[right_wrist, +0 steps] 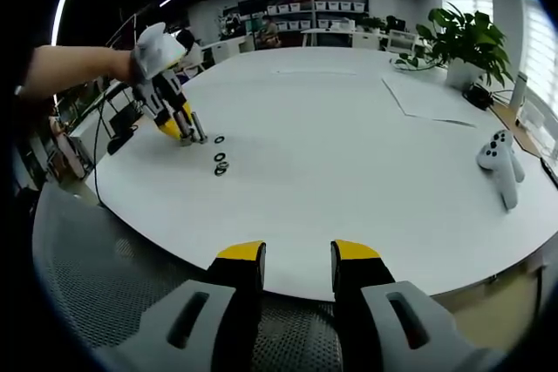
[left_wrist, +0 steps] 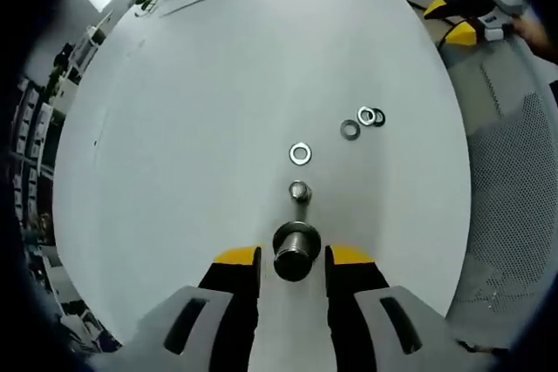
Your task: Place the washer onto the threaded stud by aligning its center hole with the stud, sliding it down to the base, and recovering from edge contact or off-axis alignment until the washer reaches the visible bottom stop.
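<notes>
The threaded stud [left_wrist: 296,233] rests on the white table [left_wrist: 200,128], a dark round end between my left gripper's [left_wrist: 294,256] yellow tips and a silver end pointing away. Slivers of table show on both sides, so the jaws are open. A silver washer [left_wrist: 301,153] lies just beyond the stud. Three more washers [left_wrist: 366,118] lie farther right, two of them overlapping. In the right gripper view the left gripper [right_wrist: 193,138] touches the table beside the washers [right_wrist: 221,159]. My right gripper [right_wrist: 297,259] is open and holds nothing at the near table edge.
A mesh chair [right_wrist: 113,285] sits under the right gripper and shows as a mesh chair [left_wrist: 514,180] beside the table. A white controller [right_wrist: 501,163], a paper sheet [right_wrist: 427,98] and a plant [right_wrist: 466,37] occupy the far right. A person's arm [right_wrist: 70,67] holds the left gripper.
</notes>
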